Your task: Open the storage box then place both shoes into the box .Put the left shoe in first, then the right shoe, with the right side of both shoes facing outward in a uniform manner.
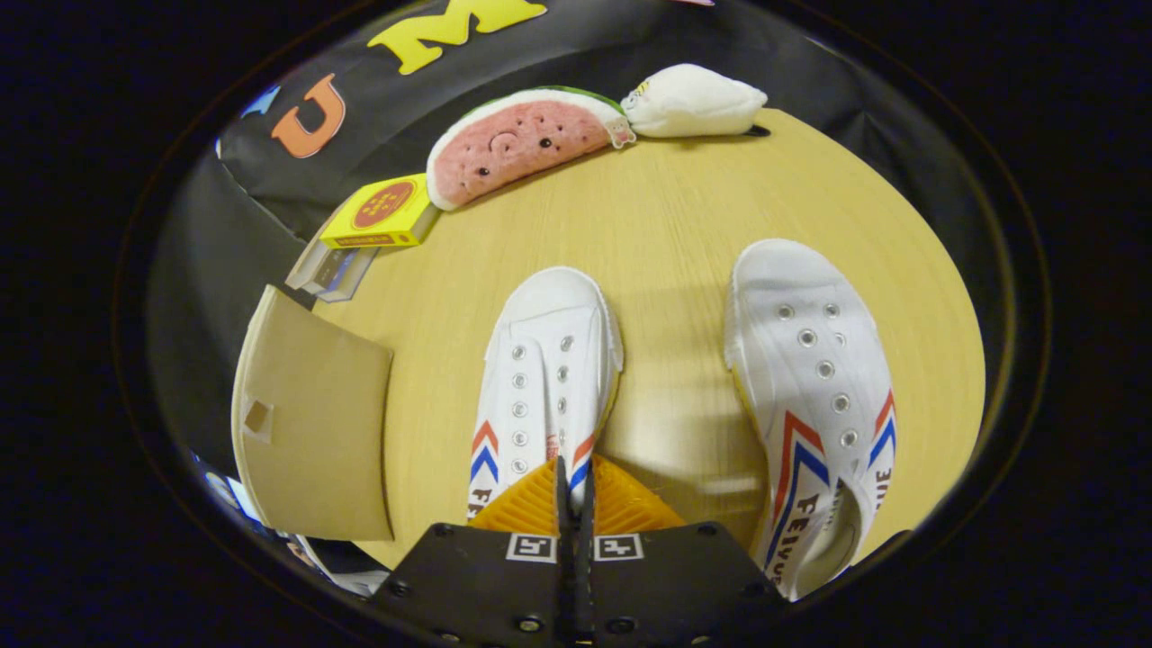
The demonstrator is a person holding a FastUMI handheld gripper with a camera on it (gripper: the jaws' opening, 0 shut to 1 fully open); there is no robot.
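Gripper view shows the gripper (573,490) with its jaws clenched on the collar edge of the near shoe (547,378), thin fabric pinched between them. The second shoe (814,396) lies apart from it on the bench (666,216), toe pointing the same way. The storage box (315,423) sits beside the held shoe, its cardboard flap facing up. Judged step: carry this shoe to the box. Lift straight up, keep the pinch firm so the thin fabric cannot slip, and confirm that the box is open before lowering.
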